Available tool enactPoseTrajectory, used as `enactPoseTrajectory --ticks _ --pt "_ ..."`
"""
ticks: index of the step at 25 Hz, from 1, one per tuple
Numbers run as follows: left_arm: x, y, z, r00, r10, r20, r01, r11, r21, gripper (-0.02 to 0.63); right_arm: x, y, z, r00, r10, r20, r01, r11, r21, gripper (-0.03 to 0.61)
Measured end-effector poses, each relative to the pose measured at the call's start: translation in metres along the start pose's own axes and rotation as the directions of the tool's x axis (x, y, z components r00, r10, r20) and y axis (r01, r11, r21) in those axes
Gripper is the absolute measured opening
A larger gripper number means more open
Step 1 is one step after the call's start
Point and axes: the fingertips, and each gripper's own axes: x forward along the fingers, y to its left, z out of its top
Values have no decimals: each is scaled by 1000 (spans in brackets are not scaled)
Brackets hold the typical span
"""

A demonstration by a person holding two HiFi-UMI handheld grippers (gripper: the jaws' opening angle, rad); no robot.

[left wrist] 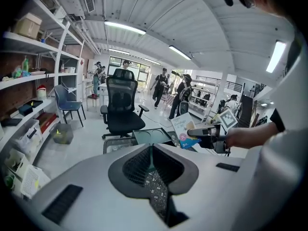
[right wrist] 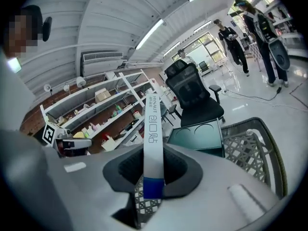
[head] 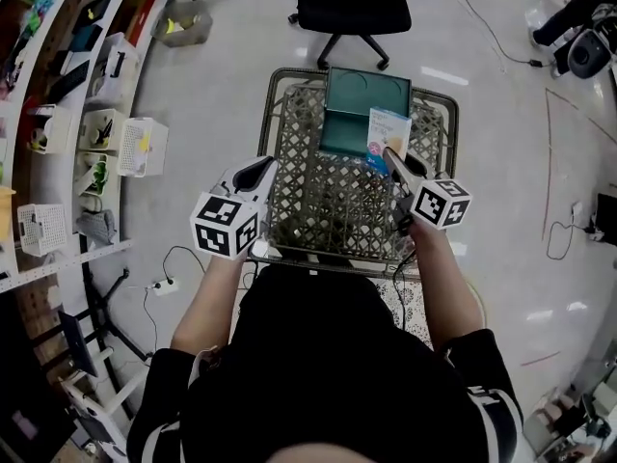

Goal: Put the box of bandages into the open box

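The box of bandages (head: 388,133) is white and light blue, and my right gripper (head: 393,159) is shut on it above the far right part of a wire cart (head: 277,99). In the right gripper view the box of bandages (right wrist: 152,129) stands edge-on between the jaws. The open box (head: 364,104) is dark green and sits at the cart's far end, just left of and behind the held box. My left gripper (head: 258,172) hovers at the cart's near left edge, shut and empty. The left gripper view shows the bandage box (left wrist: 182,127) above the open box (left wrist: 151,136).
A black office chair (head: 352,3) stands just beyond the cart. Shelves (head: 67,85) with white baskets (head: 143,146) line the left side. A power strip (head: 164,285) and cables lie on the floor at lower left. Several people (left wrist: 161,86) stand far off.
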Motion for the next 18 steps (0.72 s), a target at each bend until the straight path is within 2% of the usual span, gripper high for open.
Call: enactPoseTrajectory --ticks 3,7,11,18 --pt "6 2 -5 1000 -6 -15 6 1000 -3 21 20 -20 -8 996 -29 -88 22 997 -74 87" --pt "6 3 -14 999 -22 -27 22 1000 -18 21 45 -42 -27 974 -81 -210 43 983 -180 87" --pt "5 9 -27 999 -30 -44 29 999 -27 21 66 -52 -44 942 -133 -307 31 948 -315 89" --pt "3 23 -43 998 -26 -59 22 998 -66 21 94 -58 -62 886 -196 -421 -30 880 -474 89"
